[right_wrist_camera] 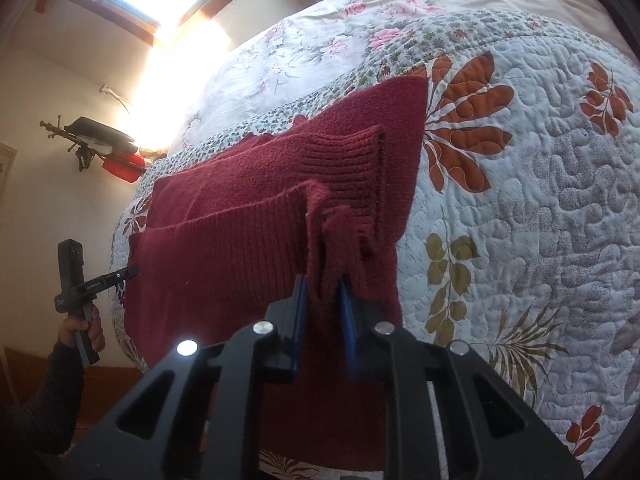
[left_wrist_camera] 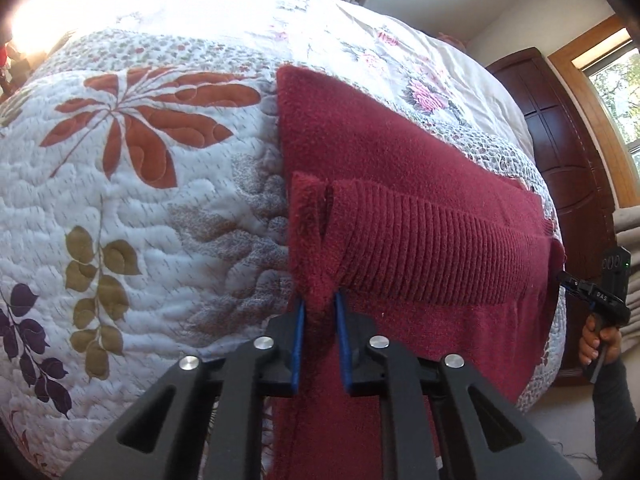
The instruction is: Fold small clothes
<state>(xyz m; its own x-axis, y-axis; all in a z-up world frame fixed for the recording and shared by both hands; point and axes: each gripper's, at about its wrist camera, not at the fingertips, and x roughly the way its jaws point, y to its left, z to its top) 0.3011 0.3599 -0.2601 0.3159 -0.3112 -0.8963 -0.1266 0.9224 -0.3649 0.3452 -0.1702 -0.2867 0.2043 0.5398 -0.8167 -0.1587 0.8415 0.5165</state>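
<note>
A dark red knitted sweater (left_wrist_camera: 384, 152) lies partly folded on the quilted bed, seen from its other side in the right wrist view as the same sweater (right_wrist_camera: 248, 184). My left gripper (left_wrist_camera: 320, 300) is shut on a bunched corner of the ribbed hem, blue pads pinching the knit. My right gripper (right_wrist_camera: 324, 280) is shut on the opposite bunched corner of the ribbed edge. Both corners are lifted a little above the sweater's body. Each gripper also shows at the far edge of the other's view: the right gripper (left_wrist_camera: 568, 280), the left gripper (right_wrist_camera: 130, 271), each held by a hand.
A white quilt (left_wrist_camera: 140, 184) with orange, olive and purple leaf prints covers the bed. A flowered sheet (left_wrist_camera: 400, 60) lies beyond it. A dark wooden headboard (left_wrist_camera: 560, 140) and a window stand at the right. A wall bracket (right_wrist_camera: 96, 136) hangs at the left.
</note>
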